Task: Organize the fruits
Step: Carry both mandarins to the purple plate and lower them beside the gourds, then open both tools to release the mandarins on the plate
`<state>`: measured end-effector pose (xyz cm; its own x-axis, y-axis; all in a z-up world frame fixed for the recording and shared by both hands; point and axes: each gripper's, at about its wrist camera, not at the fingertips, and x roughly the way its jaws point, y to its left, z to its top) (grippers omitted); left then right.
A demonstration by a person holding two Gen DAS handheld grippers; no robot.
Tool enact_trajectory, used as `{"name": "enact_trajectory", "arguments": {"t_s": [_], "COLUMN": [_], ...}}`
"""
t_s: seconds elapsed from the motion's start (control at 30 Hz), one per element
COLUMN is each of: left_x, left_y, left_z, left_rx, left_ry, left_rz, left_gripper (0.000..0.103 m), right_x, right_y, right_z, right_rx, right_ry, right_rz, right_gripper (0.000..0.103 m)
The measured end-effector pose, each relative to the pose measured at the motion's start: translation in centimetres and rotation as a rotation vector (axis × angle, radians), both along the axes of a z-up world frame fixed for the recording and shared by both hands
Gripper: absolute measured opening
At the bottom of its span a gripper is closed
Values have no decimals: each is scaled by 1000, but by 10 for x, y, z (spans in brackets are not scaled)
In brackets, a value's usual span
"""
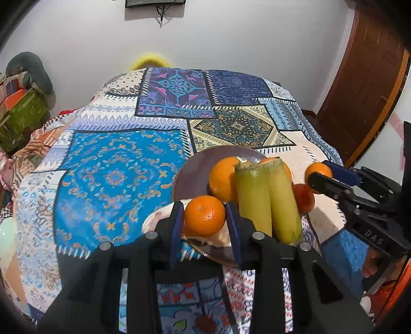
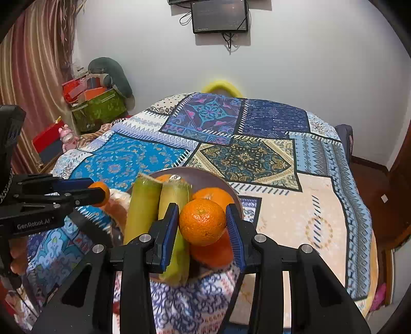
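patchwork bedding (image 1: 123, 174) in blues, creams and golds covers the whole bed under both cameras, and it is the surface that bears the fruit.

left gripper (image 1: 205, 226) has its blue-padded jaws pressed against the two sides of a small orange (image 1: 204, 215), which sits lifted between them at the near left edge of the plates. in the right wrist view the same gripper (image 2: 101, 193) comes in from the left with that orange (image 2: 102, 192) at its tip.

right gripper (image 2: 202, 230) is likewise clamped on a second orange (image 2: 202, 221), its pads touching the skin on both sides; the left wrist view shows this orange (image 1: 318, 172) held to the right of the plate.

just beyond the jaws, two green-yellow bananas (image 1: 267, 203) lie side by side across a brown plate (image 1: 191, 170), cut ends pointing to the far side. another orange (image 1: 223, 178) rests on the plate to the left of the bananas, and a redder fruit (image 1: 304, 199) lies to their right. a pale patterned dish (image 1: 159, 218) sits at the near left of the brown plate, under the left gripper's orange.

farther out, a white wall carries a dark screen (image 2: 220, 16) with hanging cables. boxes (image 2: 99, 106) are piled at the far left, and a wooden door (image 1: 370, 84) stands at the right.
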<state>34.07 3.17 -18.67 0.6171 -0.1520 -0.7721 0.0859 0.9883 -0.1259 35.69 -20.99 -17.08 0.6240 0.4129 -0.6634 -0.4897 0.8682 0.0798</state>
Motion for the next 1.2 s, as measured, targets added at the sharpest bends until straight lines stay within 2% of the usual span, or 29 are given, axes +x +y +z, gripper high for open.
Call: {"name": "enact_trajectory", "arguments": {"t_s": [0.33,0.5,0.77,0.83,0.9,0.97,1.2], "left_x": [24,31,32,31,29,27,16], "left_y": [-7,-6,-11,-11,-10,-8,-2], "left_z": [-16,-24,-31,-32,-32,-32,-18], "left_rx": [10,-16,-7,-3,-2,-8,-15], "left_ry": [-11,-4,-4,-4,-1,0,-32], "left_rz": [10,17,10,0,-1,-1,22], "left_gripper": [33,33,34,37,38,41,41], "right_x": [23,27,24,26,26,27,23], "right_y": [4,2,6,5,1,-4,-6], "right_z": [-19,-23,-24,-24,-24,-26,-21], "right_rx": [33,46,10,7,7,26,22], "right_ry": [33,31,5,8,6,12,2], "right_rz": [-36,-44,-51,-56,-73,-79,-78], "right_gripper": [35,35,35,39,53,58,58]}}
